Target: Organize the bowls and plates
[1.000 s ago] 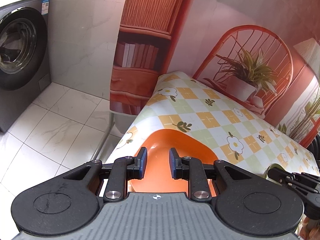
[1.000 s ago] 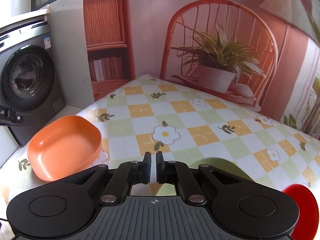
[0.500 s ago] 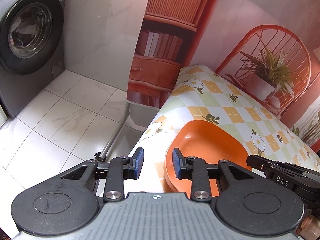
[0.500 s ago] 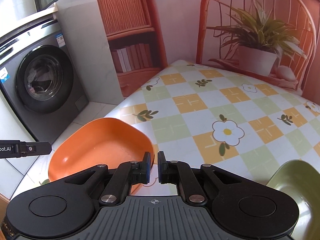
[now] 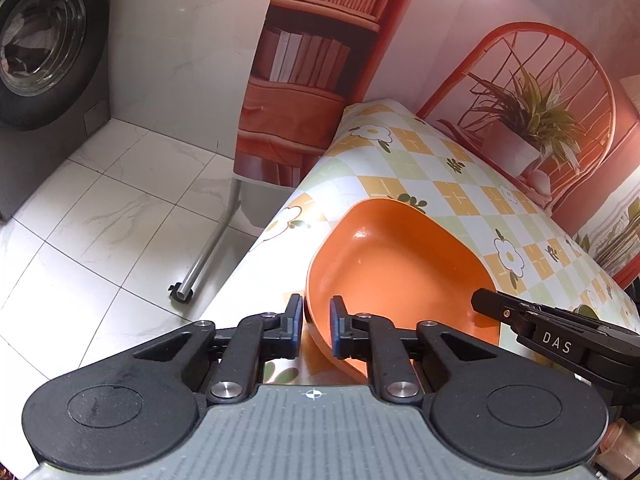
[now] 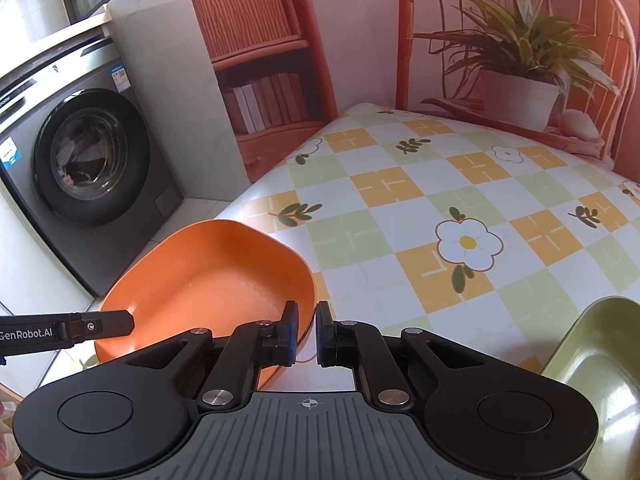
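1. Both grippers have closed in on the orange bowl (image 5: 400, 276) since the earlier frames: a second ago it lay off to the left in the right wrist view, and it now sits just ahead of the right gripper (image 6: 306, 334); the left gripper (image 5: 314, 326) now straddles the bowl's near-left rim.
2. Where the bowl is: near the left edge of the checked tablecloth (image 6: 400, 208), at the table's near corner, upright. An olive-green bowl (image 6: 592, 364) sits at the right edge of the right wrist view, well apart from it.
3. Left gripper: jaws set narrowly apart, one finger outside the rim and one inside; the pads do not appear to press the wall yet, so nothing is held.
4. Right gripper: jaws only a small gap apart and empty, the left finger over the bowl's near-right rim.
5. To do the step well, the left gripper should probably sink a little further so the pads cover the wall below the lip, then close squarely.
6. Risk: the bowl is close to the table edge, so a sideways nudge could push it off; lifting straight up looks safer.
7. The smooth wall may slip in a shallow pinch.
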`<state>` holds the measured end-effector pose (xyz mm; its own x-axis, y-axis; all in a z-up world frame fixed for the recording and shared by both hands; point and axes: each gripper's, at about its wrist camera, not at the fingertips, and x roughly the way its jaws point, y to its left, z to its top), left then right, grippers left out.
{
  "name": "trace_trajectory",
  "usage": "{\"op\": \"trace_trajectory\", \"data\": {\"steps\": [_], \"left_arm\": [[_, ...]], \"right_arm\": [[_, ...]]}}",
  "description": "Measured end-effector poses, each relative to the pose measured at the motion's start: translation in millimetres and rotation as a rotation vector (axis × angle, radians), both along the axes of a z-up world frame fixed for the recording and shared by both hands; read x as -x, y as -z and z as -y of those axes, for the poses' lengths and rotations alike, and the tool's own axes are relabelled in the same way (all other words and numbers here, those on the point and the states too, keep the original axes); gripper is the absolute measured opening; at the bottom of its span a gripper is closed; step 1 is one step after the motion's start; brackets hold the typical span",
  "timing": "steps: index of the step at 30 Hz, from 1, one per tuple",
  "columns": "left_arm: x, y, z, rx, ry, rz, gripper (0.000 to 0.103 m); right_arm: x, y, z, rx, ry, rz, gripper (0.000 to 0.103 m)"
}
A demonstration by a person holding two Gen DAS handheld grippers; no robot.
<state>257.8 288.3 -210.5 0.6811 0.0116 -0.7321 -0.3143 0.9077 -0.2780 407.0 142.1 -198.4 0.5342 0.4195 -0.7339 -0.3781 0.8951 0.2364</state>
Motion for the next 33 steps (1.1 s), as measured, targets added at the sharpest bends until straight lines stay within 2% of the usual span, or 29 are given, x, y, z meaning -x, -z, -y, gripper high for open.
{"op": "trace_trajectory", "data": {"steps": [7,17,25,33], "left_arm": [[2.5,-10.8,5.7,-0.024,0.007,0.01,0.015],[-2.3,-45.3,37.9,-0.069,0.059,0.051,0.015],[-11.1,-62.2,88.9,-0.089,0.145,0.066,0.015],[-22.3,-65.9,152.6,-0.108,0.258,0.052,0.015]], "right_arm": [[3.1,-5.8,10.2,-0.039,0.031,-0.001,0.007],[10.9,-40.4,52.5,-0.122,0.106,0.069,0.006],[23.6,-60.3,112.5,-0.167,0.195,0.104,0.007],[43.4,-61.3,182.4,-0.205,0.318,0.114,0.007]]}}
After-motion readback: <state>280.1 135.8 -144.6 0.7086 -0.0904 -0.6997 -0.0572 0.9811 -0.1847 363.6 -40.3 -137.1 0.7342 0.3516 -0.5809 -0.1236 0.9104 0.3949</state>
